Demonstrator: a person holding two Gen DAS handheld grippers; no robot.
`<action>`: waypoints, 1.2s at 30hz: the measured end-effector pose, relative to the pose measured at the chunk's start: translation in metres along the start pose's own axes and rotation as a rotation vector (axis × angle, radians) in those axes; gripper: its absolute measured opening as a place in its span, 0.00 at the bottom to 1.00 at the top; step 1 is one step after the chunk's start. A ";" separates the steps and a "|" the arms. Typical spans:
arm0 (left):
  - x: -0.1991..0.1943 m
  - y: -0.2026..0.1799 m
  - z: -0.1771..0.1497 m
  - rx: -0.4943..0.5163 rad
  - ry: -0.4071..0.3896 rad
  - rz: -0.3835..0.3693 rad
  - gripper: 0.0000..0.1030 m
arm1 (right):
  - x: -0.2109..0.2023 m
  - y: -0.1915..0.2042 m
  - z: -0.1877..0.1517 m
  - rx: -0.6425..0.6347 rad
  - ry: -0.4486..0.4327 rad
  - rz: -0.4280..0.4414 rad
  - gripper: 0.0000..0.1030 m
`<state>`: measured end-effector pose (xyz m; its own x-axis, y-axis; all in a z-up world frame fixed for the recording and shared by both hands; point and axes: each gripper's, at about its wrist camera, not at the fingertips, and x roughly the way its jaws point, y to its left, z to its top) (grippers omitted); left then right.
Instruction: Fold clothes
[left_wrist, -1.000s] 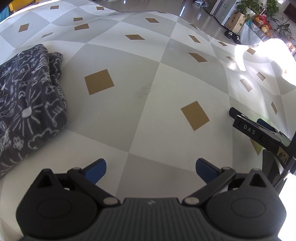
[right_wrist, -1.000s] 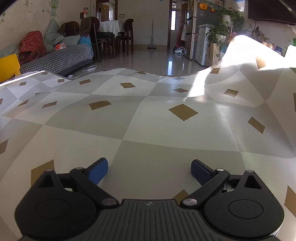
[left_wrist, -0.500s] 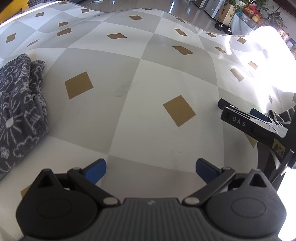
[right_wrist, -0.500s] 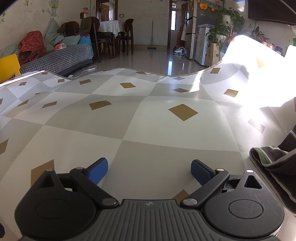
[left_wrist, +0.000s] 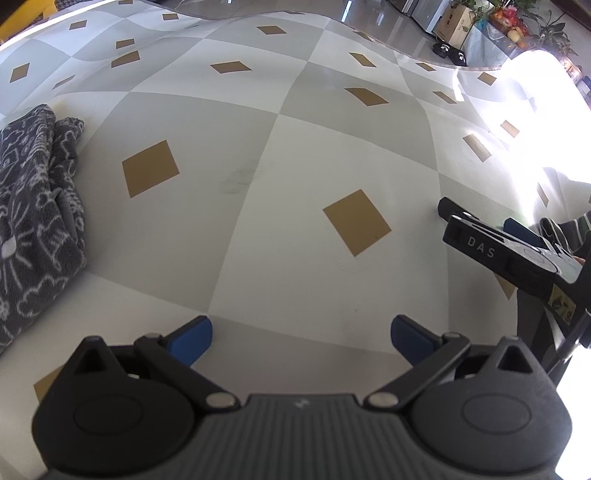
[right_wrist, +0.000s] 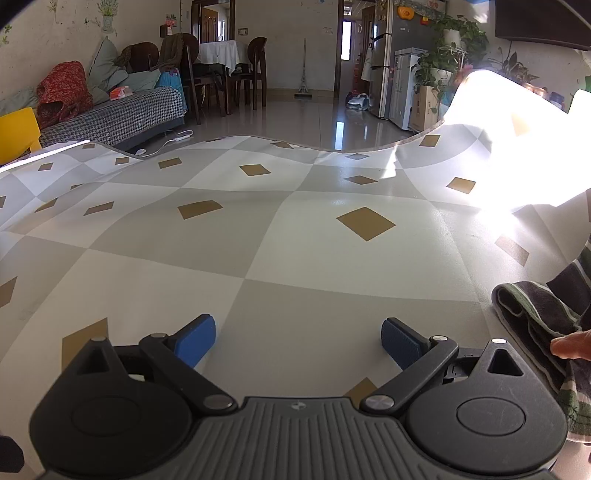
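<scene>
- Checkered covering with tan diamonds is spreading over the worktop (right_wrist: 295, 236), a living room lying beyond its far edge.
- Off to the right tongs' (right_wrist: 298, 338) right side, a striped garment (right_wrist: 535, 314) is lying bunched just beside them, a fingertip (right_wrist: 569, 347) touching it; the right hand is the nearer one.
- Well to the left of the left tongs (left_wrist: 301, 334), a dark patterned garment (left_wrist: 33, 221) is resting folded.
- Both tongs are gaping wide, gripping nothing and hovering over bare covering.
</scene>
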<state>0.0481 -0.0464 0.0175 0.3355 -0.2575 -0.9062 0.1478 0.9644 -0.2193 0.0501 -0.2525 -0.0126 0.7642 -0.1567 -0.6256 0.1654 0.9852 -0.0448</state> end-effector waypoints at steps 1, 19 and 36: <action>-0.001 0.001 0.000 -0.006 0.000 -0.002 1.00 | 0.000 0.000 0.000 0.000 0.000 0.000 0.94; -0.031 0.000 0.001 0.038 -0.083 0.033 1.00 | 0.000 0.000 0.000 0.000 0.000 0.000 0.94; -0.049 0.011 0.002 0.013 -0.113 -0.017 1.00 | 0.000 0.001 0.000 0.000 0.000 0.000 0.94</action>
<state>0.0356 -0.0234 0.0600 0.4357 -0.2794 -0.8557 0.1658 0.9593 -0.2288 0.0503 -0.2520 -0.0126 0.7640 -0.1572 -0.6258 0.1660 0.9851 -0.0448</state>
